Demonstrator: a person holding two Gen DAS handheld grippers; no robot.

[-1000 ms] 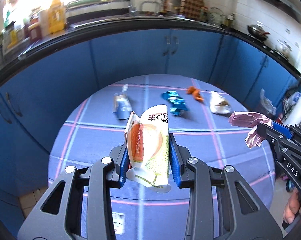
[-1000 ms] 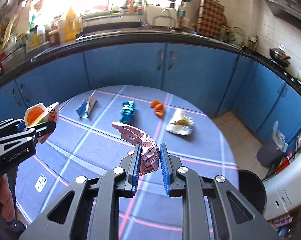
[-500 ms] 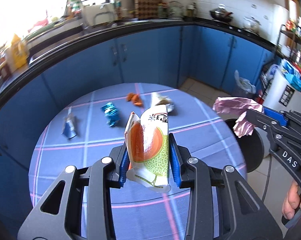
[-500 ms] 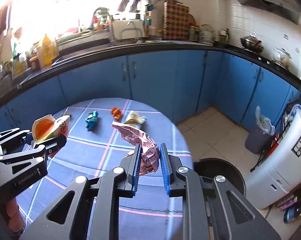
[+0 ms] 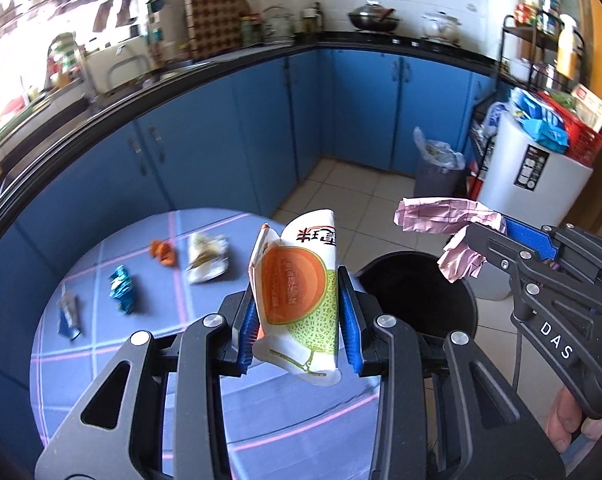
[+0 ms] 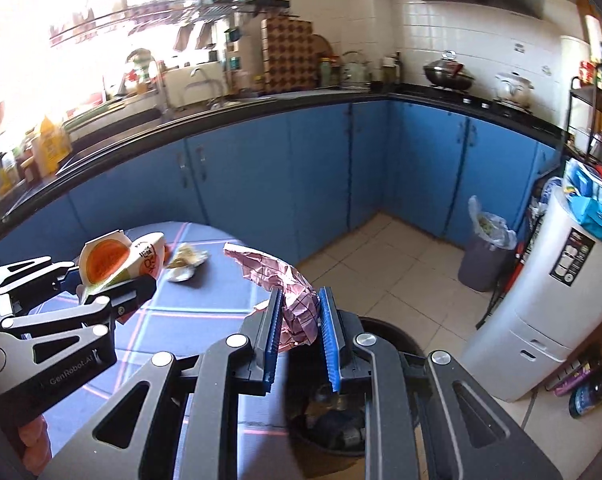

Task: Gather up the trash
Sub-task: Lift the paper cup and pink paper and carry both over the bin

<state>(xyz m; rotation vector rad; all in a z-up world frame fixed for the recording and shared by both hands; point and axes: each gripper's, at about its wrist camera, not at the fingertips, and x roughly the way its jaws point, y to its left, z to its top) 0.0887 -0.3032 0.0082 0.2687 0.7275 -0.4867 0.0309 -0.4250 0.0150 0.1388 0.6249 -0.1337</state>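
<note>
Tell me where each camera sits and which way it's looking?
Left wrist: on the left gripper, looking past its melon carton over the table; the right gripper and a hand show.
Right wrist: on the right gripper, holding pink wrapper above the black bin; the left gripper shows.
Shared: carton, wrapper, bin.

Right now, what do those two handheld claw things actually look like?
Both grippers are black linkage frames with silver rivets and ribbed blue finger pads. The right gripper has "DAS" in white on its side, the left gripper "GenRobot.AI". A thin black cable hangs by the right one. Bare hands hold both; no sleeves visible.
</note>
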